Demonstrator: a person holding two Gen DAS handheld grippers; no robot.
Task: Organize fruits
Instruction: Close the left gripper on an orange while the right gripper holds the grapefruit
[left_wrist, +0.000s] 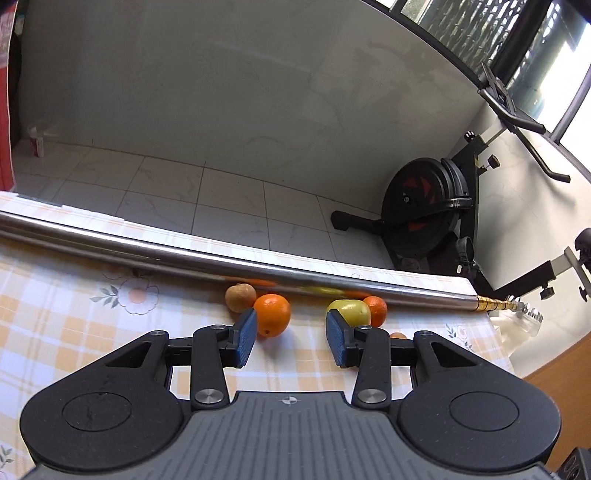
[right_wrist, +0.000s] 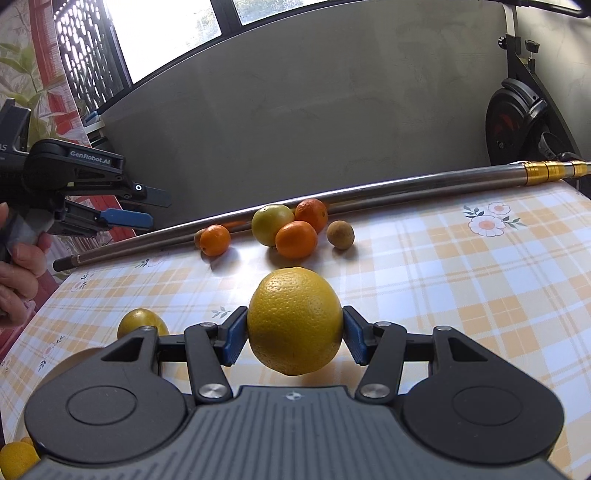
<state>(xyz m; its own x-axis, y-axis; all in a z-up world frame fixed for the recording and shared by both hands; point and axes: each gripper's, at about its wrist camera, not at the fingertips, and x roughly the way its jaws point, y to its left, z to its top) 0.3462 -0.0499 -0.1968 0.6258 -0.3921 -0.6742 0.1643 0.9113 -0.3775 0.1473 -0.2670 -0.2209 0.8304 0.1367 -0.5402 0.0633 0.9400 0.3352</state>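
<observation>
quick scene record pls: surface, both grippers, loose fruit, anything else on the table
surface: table with plaid floral cloth
right gripper: shut on large yellow citrus
left gripper: open, empty, aimed at fruit cluster
loose fruit: oranges, green-yellow fruit, brown fruit, grouped beside the pole
other: metal pole lying along far table edge

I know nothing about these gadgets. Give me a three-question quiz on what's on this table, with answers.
1. True or false: the right gripper holds a large yellow citrus fruit.
2. What long thing lies behind the fruit cluster? A) metal pole B) broom C) ruler
3. Is anything between the left gripper's pads?

Key: 1 true. 2 A, the metal pole. 3 No; it is open, short of the orange and the yellow-green fruit.
</observation>
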